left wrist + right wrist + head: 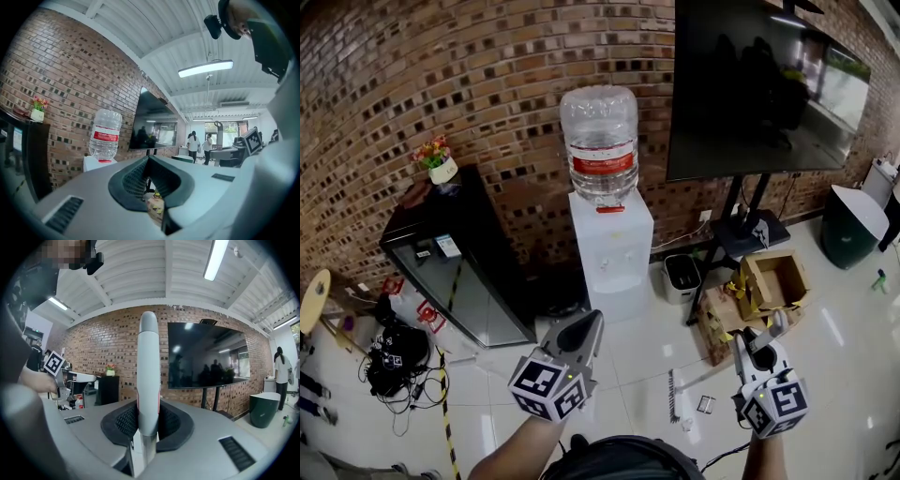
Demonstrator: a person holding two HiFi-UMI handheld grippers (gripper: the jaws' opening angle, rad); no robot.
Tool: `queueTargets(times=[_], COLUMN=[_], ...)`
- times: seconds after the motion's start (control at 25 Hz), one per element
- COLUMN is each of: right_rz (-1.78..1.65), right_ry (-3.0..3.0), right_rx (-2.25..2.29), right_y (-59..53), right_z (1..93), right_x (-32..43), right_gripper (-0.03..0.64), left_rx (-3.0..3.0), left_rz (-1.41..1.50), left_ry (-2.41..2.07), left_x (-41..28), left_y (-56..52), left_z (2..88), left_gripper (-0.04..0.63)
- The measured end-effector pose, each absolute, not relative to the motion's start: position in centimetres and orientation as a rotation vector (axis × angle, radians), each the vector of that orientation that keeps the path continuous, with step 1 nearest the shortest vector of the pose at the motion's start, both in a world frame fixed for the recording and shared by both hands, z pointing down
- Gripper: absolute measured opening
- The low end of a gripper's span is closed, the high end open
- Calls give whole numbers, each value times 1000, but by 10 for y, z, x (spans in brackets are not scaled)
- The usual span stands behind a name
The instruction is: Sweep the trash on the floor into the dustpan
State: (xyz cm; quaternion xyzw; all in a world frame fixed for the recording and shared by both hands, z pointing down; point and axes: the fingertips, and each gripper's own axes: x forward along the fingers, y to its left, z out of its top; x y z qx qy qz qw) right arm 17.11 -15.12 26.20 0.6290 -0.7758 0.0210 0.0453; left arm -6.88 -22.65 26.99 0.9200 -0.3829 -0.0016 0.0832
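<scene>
Bottom right of the head view: right gripper is clamped on the broom handle. Right gripper view confirms it: both pads are tight against the grey-white handle, which stands upright between them.

From that gripper a thin pole runs down-left to the broom head, which rests on the white tile floor. It sits lower in the frame, between the two grippers and nearer the right one.

Trash:
- A small dark-edged rectangular piece lies on the tile just right of the broom head. I can't tell whether they touch.
- A pale scrap lies just below it, nearer the person.

Left gripper has its jaws drawn together with nothing held. Left gripper view shows the pads meeting at the tips, with only a sliver of floor and cardboard visible through the gap. It hangs left of the broom head, well apart from the trash.

Surroundings:
- Water dispenser stands against the brick wall, beyond the left gripper.
- Small grey bin sits just beside the dispenser's right side.
- Open cardboard box sits just beyond the right gripper at the foot of the TV stand, close behind the broom pole.
- Black cabinet is on the left, with a cable tangle on the floor beside it.
- Dark green bin is far right.
</scene>
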Motion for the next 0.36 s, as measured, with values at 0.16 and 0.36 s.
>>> queueTargets(times=[0.16,0.36], right_rz=[67,69], right_ry=[-2366,-2353], right_rx=[1929,1944], right_y=[-151,-150], right_z=[261,261], right_x=[173,176], right_gripper=[74,74], left_rx=[2741,2735], left_rz=[1,3], left_ry=[-1151,-1153], left_x=[-71,-74], left_y=[-227,-226], left_z=[271,275], left_gripper=[2,2])
